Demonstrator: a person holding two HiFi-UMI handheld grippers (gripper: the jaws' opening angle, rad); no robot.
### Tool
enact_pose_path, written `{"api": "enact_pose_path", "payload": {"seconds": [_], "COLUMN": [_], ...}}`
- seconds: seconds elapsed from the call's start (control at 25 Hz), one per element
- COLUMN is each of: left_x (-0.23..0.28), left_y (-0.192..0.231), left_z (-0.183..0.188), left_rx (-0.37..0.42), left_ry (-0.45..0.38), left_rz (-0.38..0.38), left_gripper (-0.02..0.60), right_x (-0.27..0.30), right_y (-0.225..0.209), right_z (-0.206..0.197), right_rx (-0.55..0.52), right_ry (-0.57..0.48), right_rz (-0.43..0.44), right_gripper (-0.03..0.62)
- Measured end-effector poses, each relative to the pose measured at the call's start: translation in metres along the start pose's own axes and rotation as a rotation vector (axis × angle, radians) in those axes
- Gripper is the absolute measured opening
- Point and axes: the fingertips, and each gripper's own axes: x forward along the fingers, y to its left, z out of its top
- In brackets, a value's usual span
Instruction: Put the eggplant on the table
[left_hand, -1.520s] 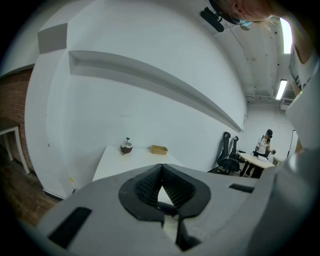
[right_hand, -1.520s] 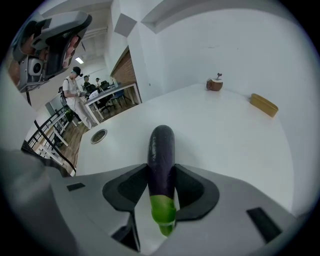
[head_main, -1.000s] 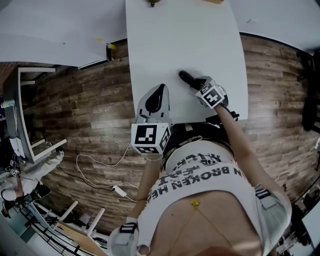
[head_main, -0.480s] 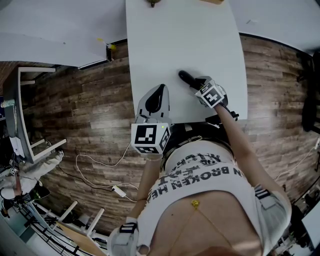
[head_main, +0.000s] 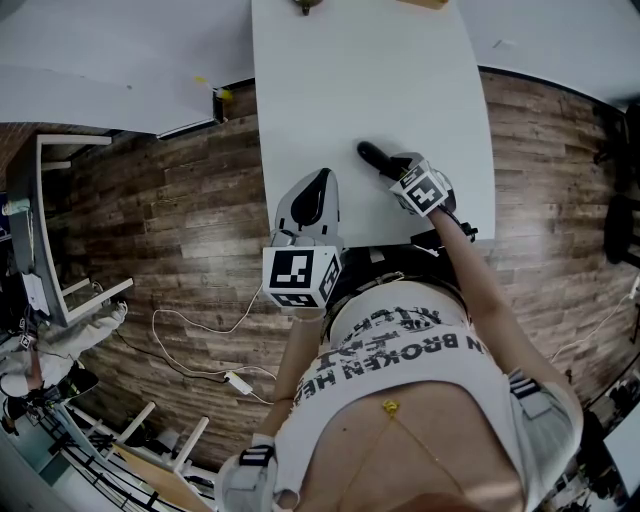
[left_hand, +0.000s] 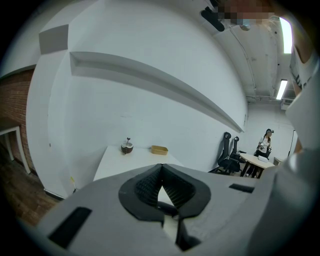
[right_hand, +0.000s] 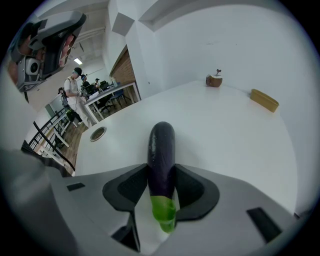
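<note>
While you are holding the eggplant (right_hand: 162, 145) in the right gripper (head_main: 392, 170), its fingers (right_hand: 196, 190) are standing partly apart and pressing on the purple body from both sides. The green stem end is pointing back toward the camera and the dark tip is reaching out over the white table (head_main: 360, 90); whether that tip is touching the top, no view is showing. Left gripper (left_hand: 160, 186): fingers lying together, carrying nothing, hovering by the near table edge. Risks, as judged: if you are letting go while the eggplant is hanging clear of the top, it is likely landing on its rounded tip and rolling, perhaps toward the near edge lying close behind the grip. Opening at this steep tilt is inviting a sideways topple, and the glossy skin may be slipping early. Small brown round object (right_hand: 214, 80) and tan tray (right_hand: 264, 100): sitting well apart at the far end, obstructing nothing.
</note>
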Motion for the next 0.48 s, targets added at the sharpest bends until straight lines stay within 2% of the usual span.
{"api": "enact_pose_path", "payload": {"seconds": [0.48], "left_x": [0.0014], "left_y": [-0.0007], "left_z": [0.0018], "left_rx": [0.001], "left_ry": [0.0], "left_rz": [-0.005], "left_gripper": [-0.002], "right_x": [-0.0009], "right_y": [0.0009], "right_z": [0.0008], "right_rx": [0.002], "right_ry": [-0.003], "right_rz": [0.003], "right_gripper": [0.167]}}
